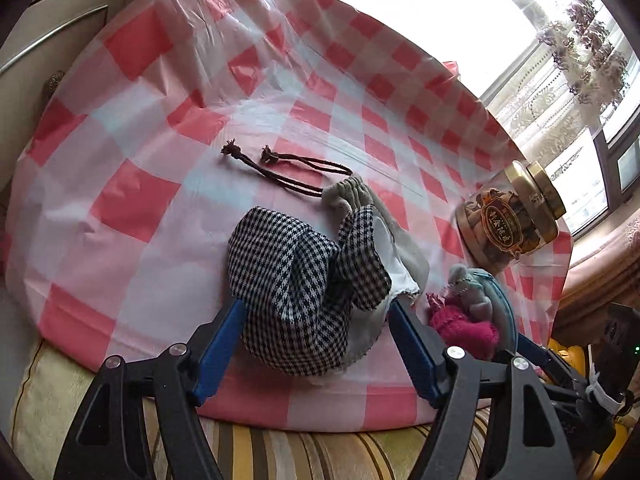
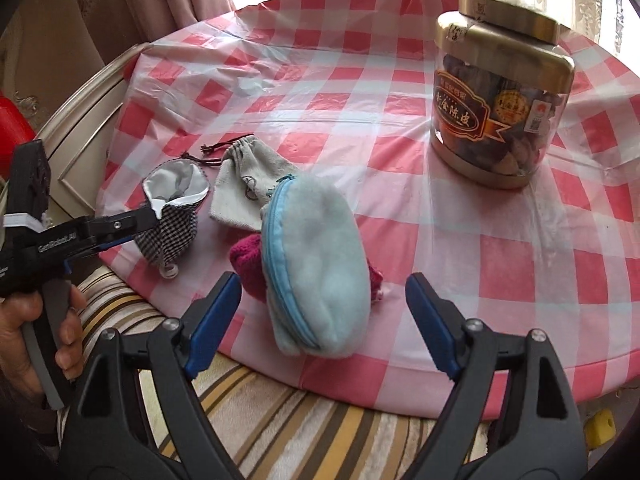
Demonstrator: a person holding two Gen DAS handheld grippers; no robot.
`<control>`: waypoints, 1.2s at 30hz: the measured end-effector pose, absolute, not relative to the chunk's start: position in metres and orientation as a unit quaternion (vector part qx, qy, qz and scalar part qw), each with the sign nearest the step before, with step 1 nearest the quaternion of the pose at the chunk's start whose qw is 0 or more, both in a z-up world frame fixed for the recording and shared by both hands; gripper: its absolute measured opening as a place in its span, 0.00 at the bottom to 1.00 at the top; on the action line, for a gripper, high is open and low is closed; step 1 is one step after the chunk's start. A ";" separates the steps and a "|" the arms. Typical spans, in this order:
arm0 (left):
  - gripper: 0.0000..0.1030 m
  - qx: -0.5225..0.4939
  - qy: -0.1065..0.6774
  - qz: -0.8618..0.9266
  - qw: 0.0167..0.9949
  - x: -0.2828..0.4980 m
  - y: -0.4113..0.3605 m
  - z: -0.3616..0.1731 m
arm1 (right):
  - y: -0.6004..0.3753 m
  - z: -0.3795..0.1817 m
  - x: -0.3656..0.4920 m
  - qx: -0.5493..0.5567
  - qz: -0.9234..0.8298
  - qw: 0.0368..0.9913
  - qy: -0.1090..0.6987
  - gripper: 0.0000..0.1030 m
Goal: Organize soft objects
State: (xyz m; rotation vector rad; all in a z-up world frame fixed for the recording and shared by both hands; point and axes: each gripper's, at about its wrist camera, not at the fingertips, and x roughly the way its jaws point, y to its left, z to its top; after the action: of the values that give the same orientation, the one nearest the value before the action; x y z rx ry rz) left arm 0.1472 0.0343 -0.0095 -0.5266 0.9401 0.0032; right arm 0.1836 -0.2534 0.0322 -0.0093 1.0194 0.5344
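Jaws of both grippers stand wide apart, pressing on nothing. The left gripper (image 1: 316, 312) straddles the houndstooth pouch (image 1: 296, 292), which slumps between its blue pads near the front edge of the tabletop (image 1: 132, 184), mouth gaping to show a white lining. The right gripper (image 2: 324, 312) frames the pale blue zip pouch (image 2: 320, 272), fuzzy and plump, lying on its side with the zipper facing left and its lower end close to the front edge. Tucked under it is a magenta knitted piece (image 2: 248, 266), and just behind lies a grey drawstring bag (image 2: 244, 188), flat, its dark cords trailing away.

The likeliest slip, I judge, is a pinch that gathers two items at once, since blue pouch, knit and grey bag overlap. A nudge could also push the blue pouch off the edge. The gold-lidded jar (image 2: 500, 96) stands well apart, out of harm's way.
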 end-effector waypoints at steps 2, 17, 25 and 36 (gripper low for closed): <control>0.73 -0.240 0.448 0.006 0.861 0.145 0.030 -0.010 | -0.257 0.032 0.180 -0.015 0.244 0.843 0.480 0.84; 0.27 -0.205 0.474 0.016 0.856 0.166 0.020 -0.029 | -0.253 0.025 0.189 -0.047 0.230 0.854 0.464 0.21; 0.16 -0.196 0.423 0.029 0.884 0.149 0.020 -0.011 | -0.284 0.056 0.183 -0.007 0.195 0.889 0.415 0.13; 0.14 -0.197 0.401 0.034 0.894 0.143 0.023 -0.004 | -0.301 0.048 0.190 -0.021 0.132 0.898 0.420 0.13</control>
State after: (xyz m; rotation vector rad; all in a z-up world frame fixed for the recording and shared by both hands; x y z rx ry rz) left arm 0.1431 0.0228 -0.0044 -0.4085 0.8311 0.0711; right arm 0.1898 -0.3009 0.0477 -0.0434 0.8701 0.2744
